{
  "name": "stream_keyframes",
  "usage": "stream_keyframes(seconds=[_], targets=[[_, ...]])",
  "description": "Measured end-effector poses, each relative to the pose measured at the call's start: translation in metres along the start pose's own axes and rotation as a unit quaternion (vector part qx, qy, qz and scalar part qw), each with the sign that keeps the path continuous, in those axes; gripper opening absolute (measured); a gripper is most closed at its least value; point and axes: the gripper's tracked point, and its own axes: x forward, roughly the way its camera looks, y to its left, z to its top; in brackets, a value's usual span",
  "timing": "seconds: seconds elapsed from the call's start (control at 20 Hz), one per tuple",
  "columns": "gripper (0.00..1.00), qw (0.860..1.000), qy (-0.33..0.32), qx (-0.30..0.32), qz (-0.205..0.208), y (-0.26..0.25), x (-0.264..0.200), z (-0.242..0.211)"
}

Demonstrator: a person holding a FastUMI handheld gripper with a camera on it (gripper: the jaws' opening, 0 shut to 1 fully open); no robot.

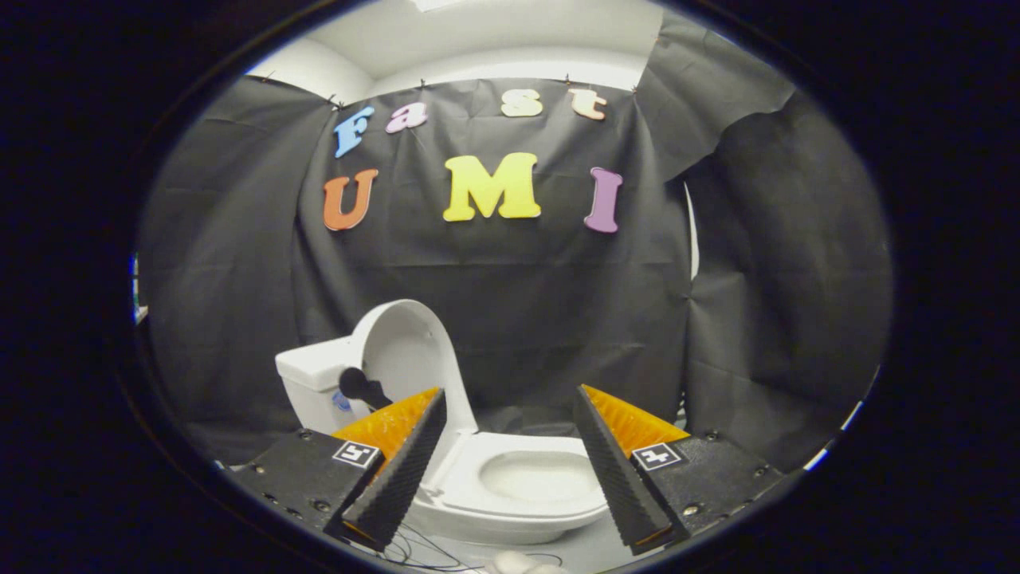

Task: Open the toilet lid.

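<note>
A small white toilet (pixel 518 494) stands just ahead of my fingers, turned so its bowl faces right. Its lid (pixel 410 351) is raised upright and leans back against the white tank (pixel 315 375). The seat ring (pixel 522 478) lies flat over the bowl, in the gap between my fingers. A black knob-like part (pixel 358 385) sticks out beside the lid near the tank. My gripper (pixel 510 399) is open, its two fingers spread wide to either side of the bowl, with nothing held between them. The left finger (pixel 402 462) partly hides the lid's lower edge.
Black cloth forms the booth wall behind and to the right of the toilet. Thin dark cables (pixel 422 550) lie on the pale floor in front of the bowl. A small white object (pixel 518 562) lies at the floor's near edge.
</note>
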Motion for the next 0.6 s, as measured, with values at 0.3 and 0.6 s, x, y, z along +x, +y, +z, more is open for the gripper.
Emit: stream_keyframes(seconds=[0.3,0.6], targets=[[1.00,0.998,0.022,0.016,-0.054,-0.068,-0.033,-0.053],[1.00,0.997,0.016,0.000,-0.080,-0.092,-0.042,-0.069]])
